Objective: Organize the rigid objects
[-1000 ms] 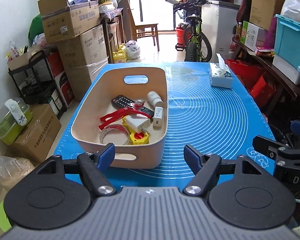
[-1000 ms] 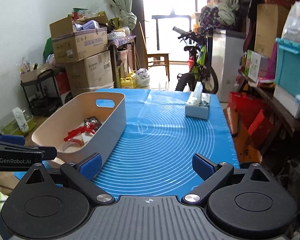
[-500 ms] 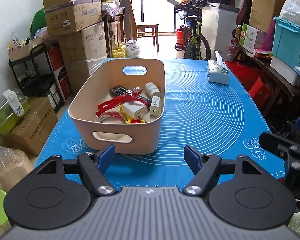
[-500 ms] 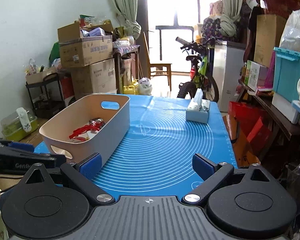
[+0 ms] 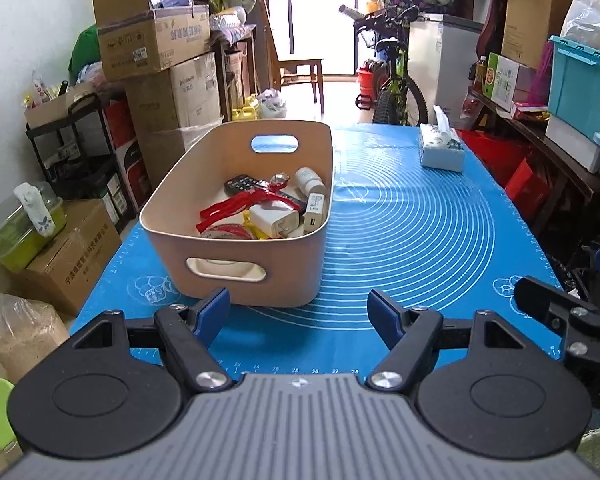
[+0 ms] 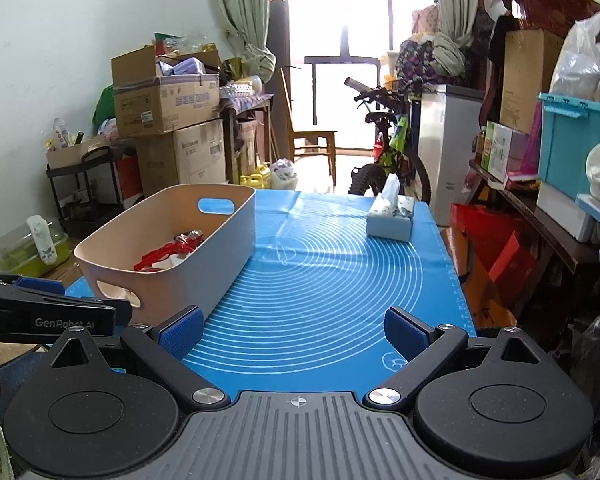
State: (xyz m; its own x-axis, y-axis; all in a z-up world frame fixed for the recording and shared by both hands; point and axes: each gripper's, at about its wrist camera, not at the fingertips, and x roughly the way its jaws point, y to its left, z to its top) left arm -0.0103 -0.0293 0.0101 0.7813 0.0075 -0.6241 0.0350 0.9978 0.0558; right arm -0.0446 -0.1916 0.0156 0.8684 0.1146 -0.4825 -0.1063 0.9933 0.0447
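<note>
A beige bin [image 5: 236,272] [image 6: 228,240] with cut-out handles stands on the left half of the blue mat [image 5: 412,240] [image 6: 332,280]. Inside lie several rigid items: a black remote [image 5: 240,185], a red strap [image 5: 236,206] [image 6: 162,255], a white charger [image 5: 274,221], a white power bank [image 5: 315,213], a small white bottle [image 5: 308,178] and a tape roll [image 5: 226,233]. My left gripper [image 5: 300,312] is open and empty, just short of the bin's near wall. My right gripper [image 6: 296,330] is open and empty over the mat's near edge, right of the bin.
A tissue box [image 5: 441,150] [image 6: 392,216] sits at the mat's far right. Stacked cardboard boxes [image 5: 160,64] and a black cart [image 5: 80,152] line the left wall. A bicycle [image 5: 392,80] and shelves with a teal crate [image 5: 584,80] stand behind and to the right.
Both grippers have drawn back toward the table's near edge and sunk a little, so the bin looks farther away. Jaws stayed open. Nothing in the bin moved.
</note>
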